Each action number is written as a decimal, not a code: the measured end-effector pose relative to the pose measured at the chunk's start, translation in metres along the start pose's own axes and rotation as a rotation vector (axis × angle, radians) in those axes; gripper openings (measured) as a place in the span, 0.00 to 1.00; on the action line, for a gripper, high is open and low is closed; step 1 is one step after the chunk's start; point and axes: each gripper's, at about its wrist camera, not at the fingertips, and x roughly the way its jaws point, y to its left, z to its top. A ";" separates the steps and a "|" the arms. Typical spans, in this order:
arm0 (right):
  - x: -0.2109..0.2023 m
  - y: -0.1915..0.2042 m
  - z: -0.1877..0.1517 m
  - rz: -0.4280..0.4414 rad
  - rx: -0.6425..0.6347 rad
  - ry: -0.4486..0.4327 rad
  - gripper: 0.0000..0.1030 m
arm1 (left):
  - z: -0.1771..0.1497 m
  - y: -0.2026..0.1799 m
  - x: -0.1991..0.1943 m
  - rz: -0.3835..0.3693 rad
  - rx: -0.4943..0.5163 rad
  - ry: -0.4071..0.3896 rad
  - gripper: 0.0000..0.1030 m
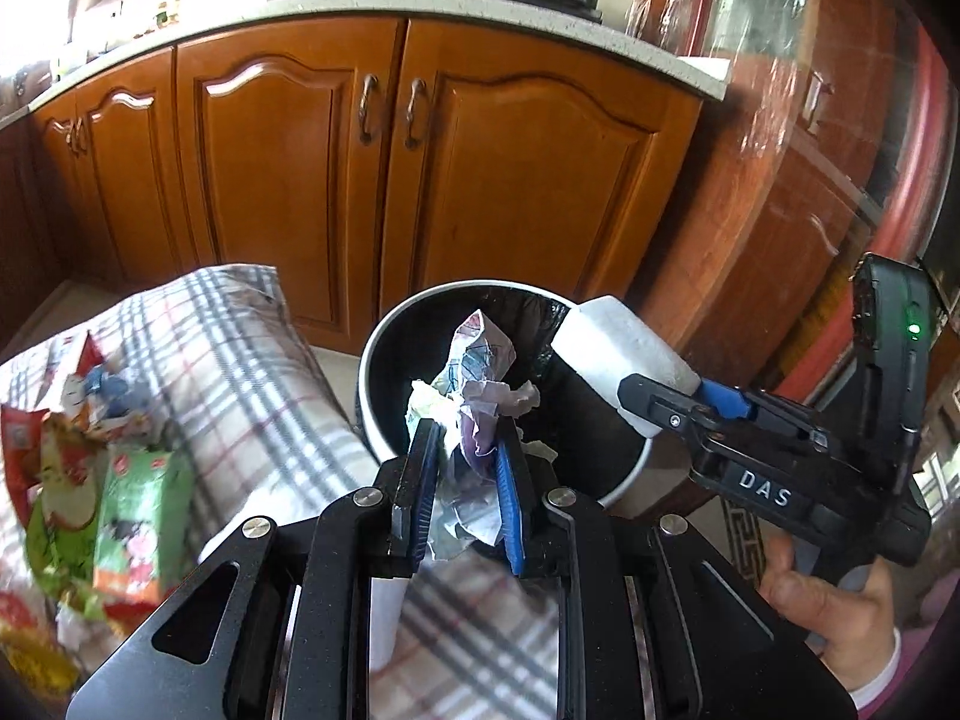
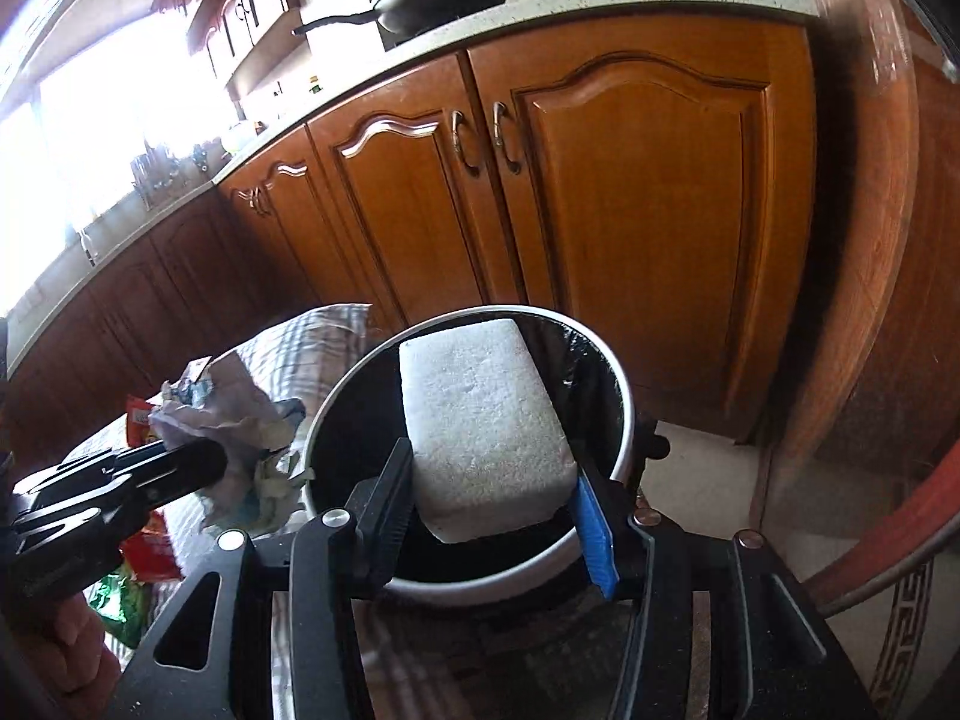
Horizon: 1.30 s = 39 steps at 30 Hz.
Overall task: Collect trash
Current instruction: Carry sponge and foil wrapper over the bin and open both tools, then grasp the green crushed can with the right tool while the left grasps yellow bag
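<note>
Fingers of the left gripper (image 1: 465, 450) pinch a wad of crumpled paper (image 1: 480, 372), which stands up over the near rim of the bin (image 1: 384, 438). Fingers of the right gripper (image 2: 492, 486) clamp a white foam block (image 2: 480, 420) above the bin's black-lined opening, its long axis running away from the camera toward the wooden cabinets (image 2: 630, 210). Only the left view shows the green and red wrappers (image 1: 138, 516) on the checked cloth (image 1: 240, 348); only the right view shows the bright window (image 2: 90, 138).
</note>
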 end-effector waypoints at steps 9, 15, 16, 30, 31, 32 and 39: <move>0.024 -0.013 0.008 0.002 0.013 0.032 0.49 | 0.014 -0.004 0.034 0.016 -0.012 0.037 0.23; 0.033 -0.014 0.007 0.022 0.026 0.062 0.69 | 0.014 0.001 0.035 0.037 -0.038 0.050 0.61; 0.031 -0.015 0.006 0.020 0.031 0.058 0.73 | 0.013 0.002 0.031 0.040 -0.038 0.049 0.63; -0.011 0.019 -0.031 0.124 0.091 0.021 0.85 | -0.040 0.034 -0.064 0.065 -0.098 -0.043 0.72; -0.012 0.023 -0.034 0.132 0.095 0.024 0.85 | -0.044 0.037 -0.070 0.071 -0.103 -0.048 0.72; -0.013 0.026 -0.037 0.137 0.096 0.026 0.85 | -0.047 0.040 -0.074 0.077 -0.109 -0.050 0.72; -0.019 0.058 -0.059 0.182 0.085 0.059 0.85 | -0.074 0.071 -0.106 0.115 -0.174 -0.058 0.73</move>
